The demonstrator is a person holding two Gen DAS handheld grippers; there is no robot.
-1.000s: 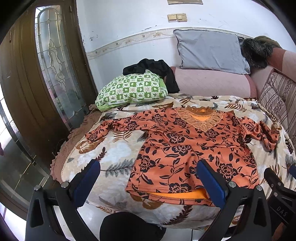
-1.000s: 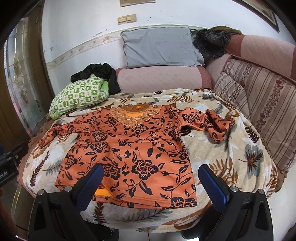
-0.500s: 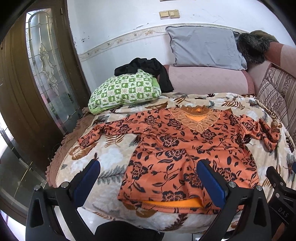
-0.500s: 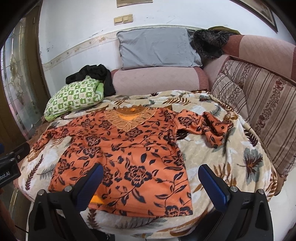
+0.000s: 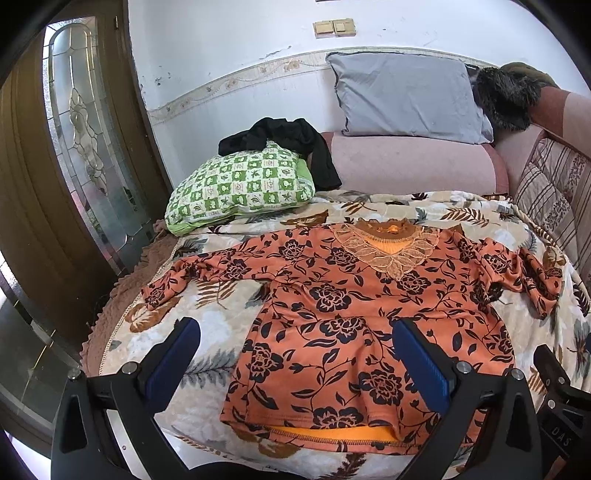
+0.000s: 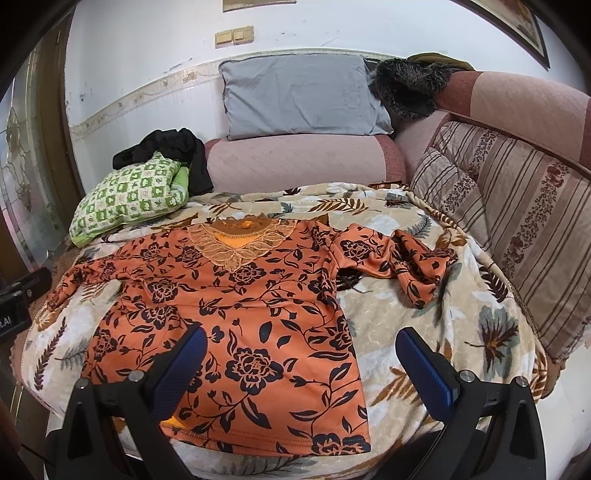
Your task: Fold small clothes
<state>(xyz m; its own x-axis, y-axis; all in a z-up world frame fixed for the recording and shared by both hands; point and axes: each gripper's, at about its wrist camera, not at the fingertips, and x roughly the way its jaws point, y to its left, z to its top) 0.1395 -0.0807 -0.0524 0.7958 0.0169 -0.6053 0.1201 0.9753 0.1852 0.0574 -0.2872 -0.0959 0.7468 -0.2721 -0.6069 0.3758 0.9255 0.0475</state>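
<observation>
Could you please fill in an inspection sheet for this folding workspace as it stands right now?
Surface: floral blanket spread over the sofa seat, lightly rumpled.
Job's things: orange floral blouse lying face up, neckline away from the cameras, hem at the near edge; left sleeve laid out sideways, right sleeve bunched and twisted.
Clutter: green checked pillow with a black garment draped over it; grey pillow; dark furry item on the sofa back.
Grippers: left gripper and right gripper both open, holding nothing, above the hem.
Cables: nothing seen.
Surroundings: white wall with switches; wooden door with glass panel.
</observation>
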